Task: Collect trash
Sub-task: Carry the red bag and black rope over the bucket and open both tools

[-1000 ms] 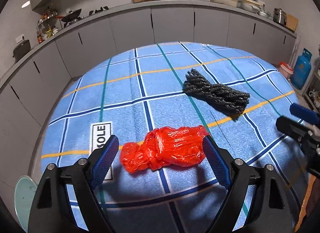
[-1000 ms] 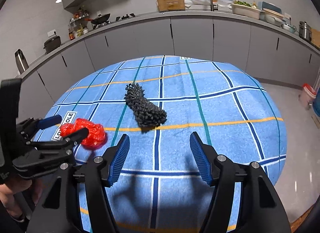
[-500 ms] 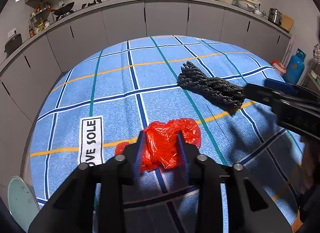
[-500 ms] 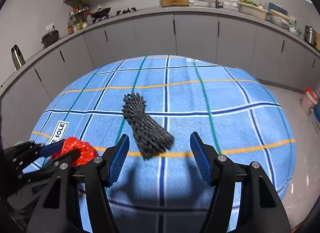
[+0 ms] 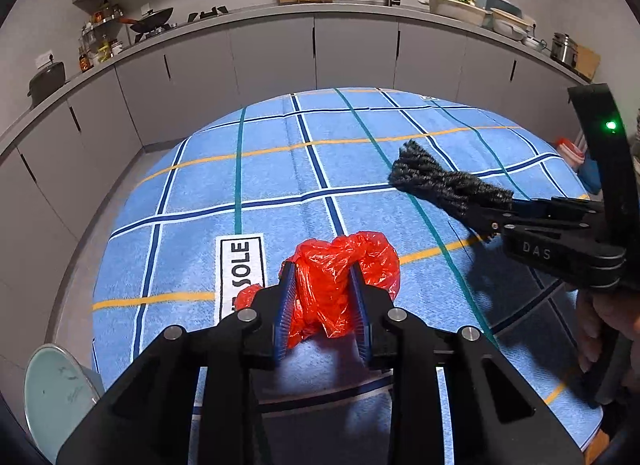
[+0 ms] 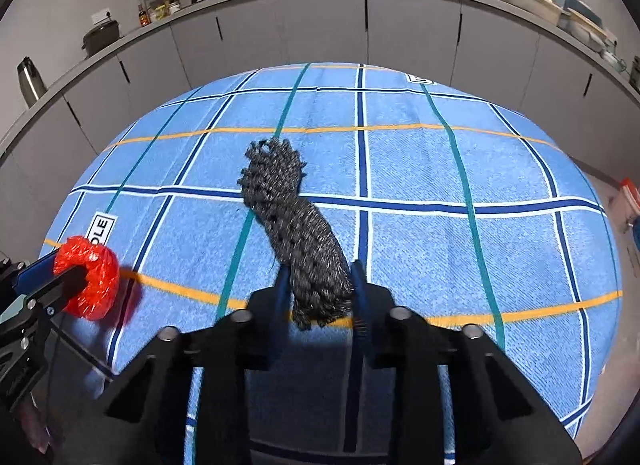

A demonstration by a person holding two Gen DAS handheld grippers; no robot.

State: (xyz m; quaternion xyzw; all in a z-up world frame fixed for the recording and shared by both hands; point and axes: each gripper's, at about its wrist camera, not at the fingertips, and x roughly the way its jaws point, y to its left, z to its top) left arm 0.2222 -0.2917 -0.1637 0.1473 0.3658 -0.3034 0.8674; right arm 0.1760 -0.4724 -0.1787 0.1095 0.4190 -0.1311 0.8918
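Observation:
A crumpled red plastic bag (image 5: 332, 277) sits on the blue checked tablecloth (image 5: 280, 173), and my left gripper (image 5: 321, 269) is shut on it, pads pressing both sides. In the right wrist view the same red plastic bag (image 6: 90, 277) bulges around the left gripper (image 6: 68, 269) at the left edge. A dark grey knotted bundle (image 6: 288, 201) lies lengthwise on the tablecloth (image 6: 420, 169). My right gripper (image 6: 319, 269) has its jaws closing on the near end, pads touching it. The left wrist view shows the bundle (image 5: 436, 181) with the right gripper (image 5: 480, 217) at its right end.
Grey kitchen cabinets (image 5: 280, 57) curve around the far side of the table. A pale green round object (image 5: 52, 393) sits below the table's left edge. A white label (image 5: 240, 273) is sewn on the cloth. A red container (image 6: 628, 201) stands on the floor at right.
The left gripper closed on the red bag and drew it slightly toward me. The right gripper moved over to the dark bundle and closed around its near end.

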